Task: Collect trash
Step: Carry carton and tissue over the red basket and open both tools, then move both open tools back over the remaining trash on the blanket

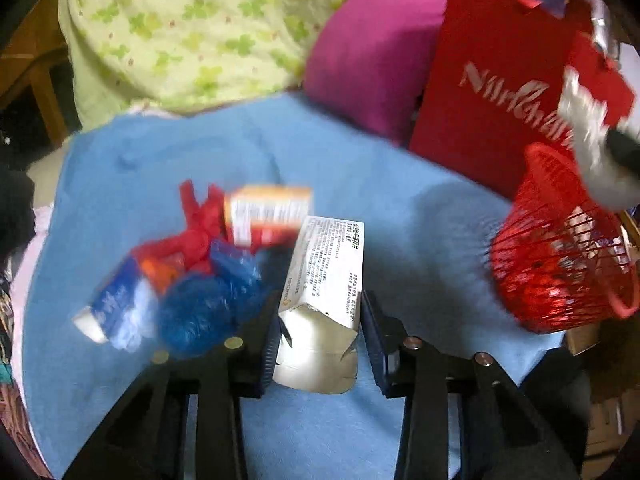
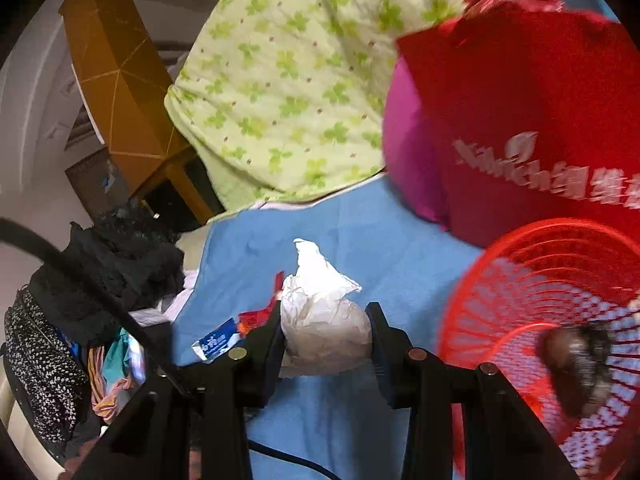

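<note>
My left gripper [image 1: 320, 312] is shut on a torn white carton with a foil lining [image 1: 326, 276], held above the blue cloth [image 1: 360, 184]. A heap of trash lies to its left: red wrappers [image 1: 192, 236], an orange-and-white box [image 1: 268, 212], a blue plastic ball of wrap [image 1: 200, 312] and a blue-white box [image 1: 112, 308]. My right gripper [image 2: 326, 316] is shut on a crumpled white paper wad [image 2: 320, 312]. The red mesh basket [image 2: 540, 320] stands right of it and holds a dark item [image 2: 576, 364]. The basket also shows in the left wrist view [image 1: 560, 256].
A red paper bag [image 1: 492, 80] and a magenta cushion [image 1: 368, 56] stand behind the basket. A green clover-print quilt [image 2: 288, 80] lies at the back. Dark clothes [image 2: 100, 272] pile at the left, beside wooden furniture [image 2: 112, 68].
</note>
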Demonstrator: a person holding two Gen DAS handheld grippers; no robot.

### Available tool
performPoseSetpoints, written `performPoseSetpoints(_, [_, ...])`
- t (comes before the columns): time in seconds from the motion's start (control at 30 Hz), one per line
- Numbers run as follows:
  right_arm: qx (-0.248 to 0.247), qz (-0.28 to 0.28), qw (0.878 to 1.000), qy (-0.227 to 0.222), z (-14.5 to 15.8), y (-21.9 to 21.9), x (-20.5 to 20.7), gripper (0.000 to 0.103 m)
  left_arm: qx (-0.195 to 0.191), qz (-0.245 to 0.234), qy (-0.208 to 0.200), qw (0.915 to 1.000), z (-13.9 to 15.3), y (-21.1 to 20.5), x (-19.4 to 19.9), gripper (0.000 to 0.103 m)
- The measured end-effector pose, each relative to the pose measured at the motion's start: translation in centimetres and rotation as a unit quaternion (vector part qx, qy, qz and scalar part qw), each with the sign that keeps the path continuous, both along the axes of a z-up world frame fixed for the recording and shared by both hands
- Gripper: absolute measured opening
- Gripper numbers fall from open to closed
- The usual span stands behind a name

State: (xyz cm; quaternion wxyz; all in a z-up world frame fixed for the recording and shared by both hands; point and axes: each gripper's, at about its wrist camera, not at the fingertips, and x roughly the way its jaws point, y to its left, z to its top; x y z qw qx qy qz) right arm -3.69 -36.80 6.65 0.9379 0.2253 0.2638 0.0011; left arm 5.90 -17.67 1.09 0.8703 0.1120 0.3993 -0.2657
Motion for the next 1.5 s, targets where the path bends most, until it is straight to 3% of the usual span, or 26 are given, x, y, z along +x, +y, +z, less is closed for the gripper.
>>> performPoseSetpoints(0.23, [0.02, -0.07, 0.997, -0.022, 1.2, -6.0, -6.7, 0.041, -0.051, -0.067, -0.053, 0.9951, 7.4, -4.0, -5.2, 0.04])
performPoseSetpoints(0.37, [0.037, -0.111, 0.993, -0.022, 0.8, -9.8, -9.4, 0.042, -0.073, -0.121, -0.059, 0.9882, 9.6, -8.2, -7.7, 0.041])
performPoseSetpoints(0.63, [0.096, -0.149, 0.984, -0.004, -2.1, -14.7, -12.0, 0.047, -0.054, -0.168, -0.052, 0.983, 8.6, -15.7, -10.0, 0.045])
performPoseSetpoints(0.7, [0.119, -0.151, 0.981, 0.001, -2.9, -15.3, -12.2, 0.066, -0.036, -0.171, -0.056, 0.983, 7.8, -16.7, -10.4, 0.051])
performPoseSetpoints(0.77, [0.129, -0.153, 0.98, -0.001, -3.5, -15.6, -12.5, 0.069, -0.026, -0.172, -0.064, 0.9827, 7.4, -16.9, -10.8, 0.055])
performPoseSetpoints(0.97, [0.113, -0.151, 0.982, -0.032, -2.4, -14.5, -13.2, 0.069, -0.024, -0.149, -0.09, 0.9844, 7.9, -13.4, -11.1, 0.058])
performPoseSetpoints(1.17, [0.082, -0.1, 0.99, -0.049, 0.2, -10.0, -11.2, 0.069, 0.013, -0.066, -0.132, 0.989, 8.2, -7.4, -10.2, 0.061])
performPoseSetpoints(1.5, [0.039, -0.011, 0.999, -0.03, 1.8, -0.5, -5.9, 0.069, 0.036, 0.059, -0.147, 0.9868, 7.8, 3.0, -7.8, 0.061])
